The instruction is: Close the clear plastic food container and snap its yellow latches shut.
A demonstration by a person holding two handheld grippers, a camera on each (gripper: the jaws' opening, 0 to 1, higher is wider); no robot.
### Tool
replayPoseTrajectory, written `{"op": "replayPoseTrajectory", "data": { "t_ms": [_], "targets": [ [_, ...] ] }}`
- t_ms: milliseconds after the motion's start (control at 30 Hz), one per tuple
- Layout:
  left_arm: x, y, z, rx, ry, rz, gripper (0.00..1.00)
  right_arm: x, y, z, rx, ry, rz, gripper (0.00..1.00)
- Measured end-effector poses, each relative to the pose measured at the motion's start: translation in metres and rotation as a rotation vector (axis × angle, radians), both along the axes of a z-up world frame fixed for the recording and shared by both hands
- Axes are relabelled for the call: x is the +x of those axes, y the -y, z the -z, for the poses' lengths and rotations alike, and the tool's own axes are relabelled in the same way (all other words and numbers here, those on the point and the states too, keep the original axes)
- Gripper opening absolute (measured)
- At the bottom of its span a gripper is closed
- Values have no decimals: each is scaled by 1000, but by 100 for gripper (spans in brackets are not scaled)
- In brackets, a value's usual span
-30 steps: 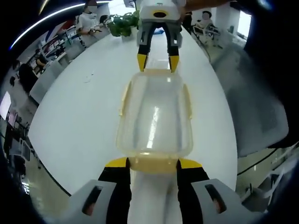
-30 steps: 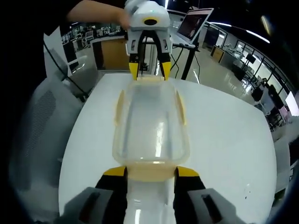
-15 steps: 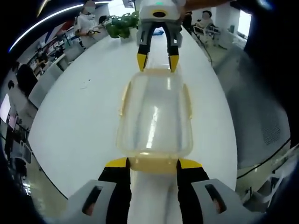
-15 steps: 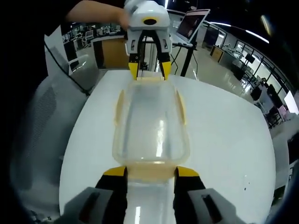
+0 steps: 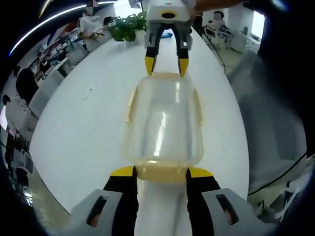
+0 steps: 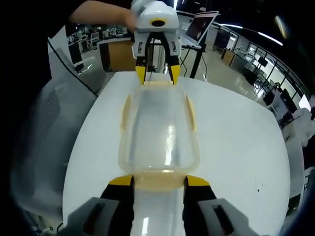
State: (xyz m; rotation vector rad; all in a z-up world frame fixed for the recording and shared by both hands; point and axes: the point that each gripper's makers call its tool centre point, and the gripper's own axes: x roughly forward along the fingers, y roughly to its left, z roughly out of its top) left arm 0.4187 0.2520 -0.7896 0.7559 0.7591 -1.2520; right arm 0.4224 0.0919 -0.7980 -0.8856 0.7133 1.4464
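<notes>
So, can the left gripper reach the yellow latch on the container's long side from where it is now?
Probably not without moving. The left gripper sits at the short end of the container, jaws either side of the end latch. The side latch lies unobstructed on the white table, so sliding round should reach it.

A white counter [image 5: 83, 123] stretches through an open office. A green potted plant [image 5: 123, 25] stands at its far end. A laptop [image 6: 201, 27] sits open on a stand beyond.
</notes>
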Motion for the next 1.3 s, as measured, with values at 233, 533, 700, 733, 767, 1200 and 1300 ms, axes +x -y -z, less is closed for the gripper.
{"op": "replayPoseTrajectory", "data": {
  "t_ms": [233,533,700,733,767,1200,1300],
  "targets": [
    [0,13,-1,-1,2,2,35,0,15,0,-1,1,7,35],
    [1,29,3,5,-1,3,35,-2,30,2,2,-1,14,35],
    [1,34,3,8,-2,4,35,-1,35,2,3,-3,12,35],
    [1,35,2,8,-2,2,35,0,36,2,4,-2,12,35],
    [1,35,2,8,-1,-1,35,1,37,2,5,-2,12,35],
    [0,51,5,14,-9,-6,35,0,51,3,-1,-3,5,35],
    [0,57,5,12,-11,-3,35,0,58,3,-2,-4,7,35]
  ]
}}
